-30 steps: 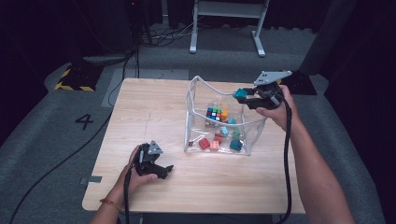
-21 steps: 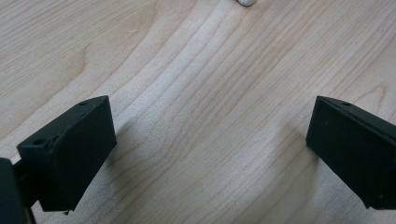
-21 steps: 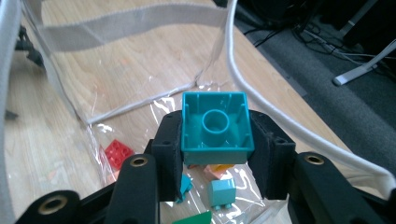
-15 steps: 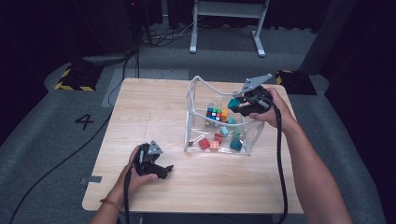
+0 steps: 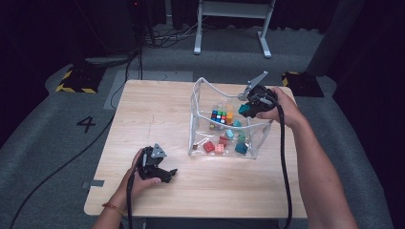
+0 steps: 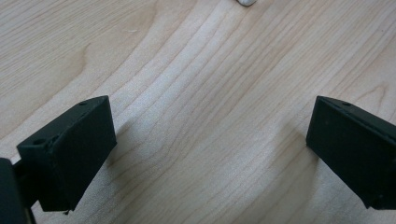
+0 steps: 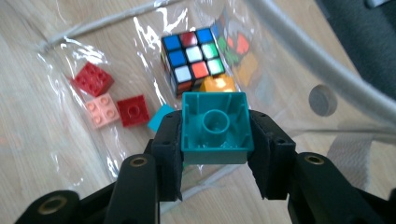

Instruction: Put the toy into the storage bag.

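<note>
A clear plastic bag [image 5: 198,124] stands open on the wooden table [image 5: 157,109], holding a colour-tiled puzzle cube [image 5: 218,116] [image 7: 191,58] and several small toy bricks. My right gripper [image 5: 244,109] [image 7: 215,135] hangs over the bag's right side, shut on a teal brick [image 7: 215,128] [image 5: 244,109] whose hollow underside faces the camera. Below it lie a red brick [image 7: 92,79], a pink brick [image 7: 102,110] and another red brick [image 7: 133,110]. My left gripper [image 5: 167,175] [image 6: 210,154] rests on the table at the front left, open with bare wood between its jaws.
The bag's white cord rim [image 7: 322,70] runs close past the right gripper. A metal stand [image 5: 234,19] and cables lie on the floor behind the table. A number 4 mark [image 5: 88,124] sits on the floor at the left.
My right gripper has moved left and down with the teal brick, from the bag's right edge to above its inside. The left gripper has stayed put.
</note>
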`<state>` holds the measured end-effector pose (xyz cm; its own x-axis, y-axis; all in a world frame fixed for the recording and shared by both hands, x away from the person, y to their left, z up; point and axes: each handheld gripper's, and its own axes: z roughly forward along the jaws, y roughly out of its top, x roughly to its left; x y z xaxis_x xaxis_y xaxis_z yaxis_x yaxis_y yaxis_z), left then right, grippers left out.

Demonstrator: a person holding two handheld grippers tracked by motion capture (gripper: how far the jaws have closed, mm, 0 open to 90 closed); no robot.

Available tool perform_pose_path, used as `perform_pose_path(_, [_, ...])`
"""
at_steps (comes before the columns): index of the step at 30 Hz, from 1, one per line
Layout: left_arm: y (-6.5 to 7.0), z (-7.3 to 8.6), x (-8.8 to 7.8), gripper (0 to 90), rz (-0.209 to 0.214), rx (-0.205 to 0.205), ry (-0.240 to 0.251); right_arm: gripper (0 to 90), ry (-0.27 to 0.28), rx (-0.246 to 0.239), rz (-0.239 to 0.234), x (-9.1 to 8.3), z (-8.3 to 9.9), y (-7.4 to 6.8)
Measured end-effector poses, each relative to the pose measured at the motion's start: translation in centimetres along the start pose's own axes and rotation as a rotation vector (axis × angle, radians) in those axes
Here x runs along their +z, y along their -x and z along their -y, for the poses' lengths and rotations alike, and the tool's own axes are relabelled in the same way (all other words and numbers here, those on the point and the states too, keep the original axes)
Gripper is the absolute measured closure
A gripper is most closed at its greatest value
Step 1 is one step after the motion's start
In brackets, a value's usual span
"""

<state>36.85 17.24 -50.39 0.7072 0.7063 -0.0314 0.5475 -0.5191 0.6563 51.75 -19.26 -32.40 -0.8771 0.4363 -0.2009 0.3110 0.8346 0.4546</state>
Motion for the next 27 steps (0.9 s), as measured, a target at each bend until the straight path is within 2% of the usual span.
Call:
perform_pose_path(5, [0.0,0.0,0.0,1.6,0.0,0.0,0.0,59.1,-0.063,-0.001,-0.022,0.6,0.4,0.5])
perform_pose_path(12, [0.0,0.0,0.0,1.5,0.0,0.0,0.0,59.1,-0.108,-0.015,-0.031,0.8,0.9,0.9])
perform_pose_path(16, [0.0,0.0,0.0,1.6,0.0,0.0,0.0,59.0,-0.129,-0.001,-0.023,0.7,1.5,1.3])
perform_pose_path(18, [0.0,0.0,0.0,1.5,0.0,0.0,0.0,59.0,-0.147,-0.027,-0.012,0.6,1.8,1.5])
perform_pose_path(27, [0.0,0.0,0.0,1.6,0.0,0.0,0.0,58.7,-0.206,-0.03,0.004,0.1,2.7,1.9])
